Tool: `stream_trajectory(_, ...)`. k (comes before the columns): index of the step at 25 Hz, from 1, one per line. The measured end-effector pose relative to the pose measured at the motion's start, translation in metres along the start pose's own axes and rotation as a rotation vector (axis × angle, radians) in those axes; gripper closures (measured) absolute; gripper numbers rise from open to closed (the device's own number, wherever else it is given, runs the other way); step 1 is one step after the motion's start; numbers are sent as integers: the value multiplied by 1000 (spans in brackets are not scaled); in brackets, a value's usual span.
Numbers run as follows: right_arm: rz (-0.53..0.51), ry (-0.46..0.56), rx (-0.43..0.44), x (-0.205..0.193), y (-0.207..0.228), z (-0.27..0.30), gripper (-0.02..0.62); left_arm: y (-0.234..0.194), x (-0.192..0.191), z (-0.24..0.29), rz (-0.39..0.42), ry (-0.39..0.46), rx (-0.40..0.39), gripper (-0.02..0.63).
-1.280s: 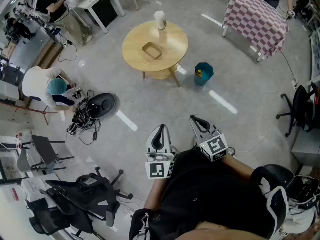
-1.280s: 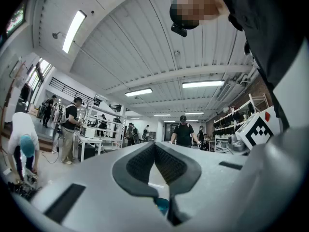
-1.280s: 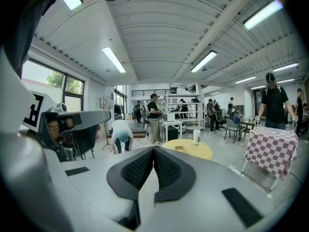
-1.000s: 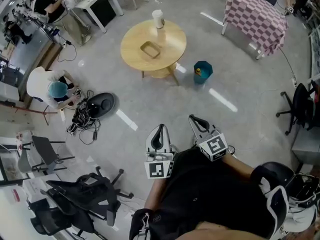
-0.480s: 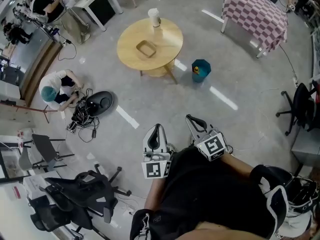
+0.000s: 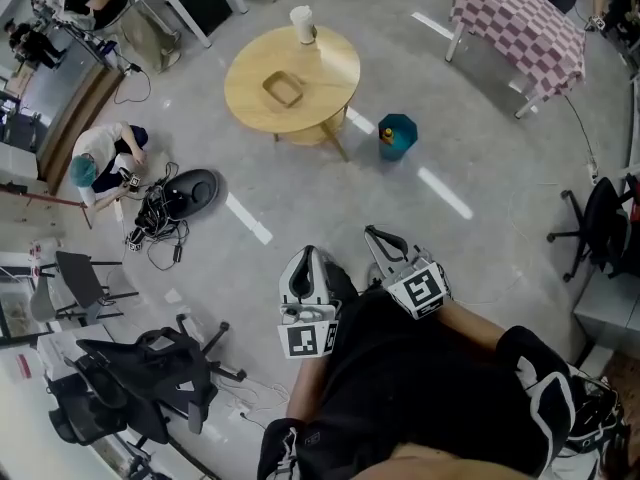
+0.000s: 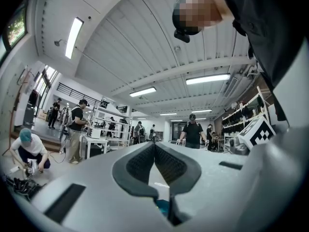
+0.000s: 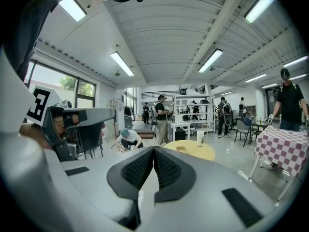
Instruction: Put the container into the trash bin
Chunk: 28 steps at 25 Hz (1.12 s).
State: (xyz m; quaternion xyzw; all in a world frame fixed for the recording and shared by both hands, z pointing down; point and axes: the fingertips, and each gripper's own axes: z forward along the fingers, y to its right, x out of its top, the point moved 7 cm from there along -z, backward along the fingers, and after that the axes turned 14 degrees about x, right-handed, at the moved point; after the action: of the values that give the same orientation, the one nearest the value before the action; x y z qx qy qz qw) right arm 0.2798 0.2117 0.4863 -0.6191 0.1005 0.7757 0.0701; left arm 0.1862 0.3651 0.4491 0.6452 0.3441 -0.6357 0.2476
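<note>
A shallow tan container point(image 6: 282, 89) lies on the round wooden table point(image 6: 330, 68) at the far side of the head view, and shows small as the container point(image 8: 181, 149) in the right gripper view. A teal trash bin point(image 6: 397, 136) stands on the floor right of the table. My left gripper point(image 6: 308, 258) and right gripper point(image 6: 375, 236) are held close to the body, far from table and bin. The left gripper point(image 7: 154, 144) is shut with nothing in it. The right gripper point(image 8: 153, 149) is also shut and empty.
A white cup point(image 6: 302, 24) stands at the table's far edge. A checkered-cloth table point(image 6: 520, 28) is at the back right. A person crouches point(image 6: 95, 158) by a black round device point(image 6: 190, 190) and cables at the left. Office chairs point(image 6: 150, 368) stand at the lower left.
The table and bin have drifted left in the head view as the person walks. Both grippers have shifted slightly with the body and stay shut. The crouching person has bent lower.
</note>
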Motion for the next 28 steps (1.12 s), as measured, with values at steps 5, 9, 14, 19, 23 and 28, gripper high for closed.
stream_trajectory(5, 14, -25, 9, -10, 22, 16, 568, -1, -17, 27, -6, -39, -4, 596)
stream_trajectory(9, 15, -39, 14, -9, 47, 46, 569, -14, -24, 63, -9, -44, -10, 595)
stream_trajectory(14, 5, -70, 5, 3, 85, 102, 568, -49, -26, 130, -31, -45, -24, 595)
stream_trajectory(19, 4, -90, -13, 18, 126, 167, 568, -93, -29, 196, -44, -32, -36, 596)
stream_trajectory(23, 8, -109, -25, 37, 150, 225, 568, -134, -21, 246, -56, -32, -60, 595)
stream_trajectory(28, 13, -110, -54, 55, 176, 283, 568, -173, -18, 290, -63, -31, -96, 595)
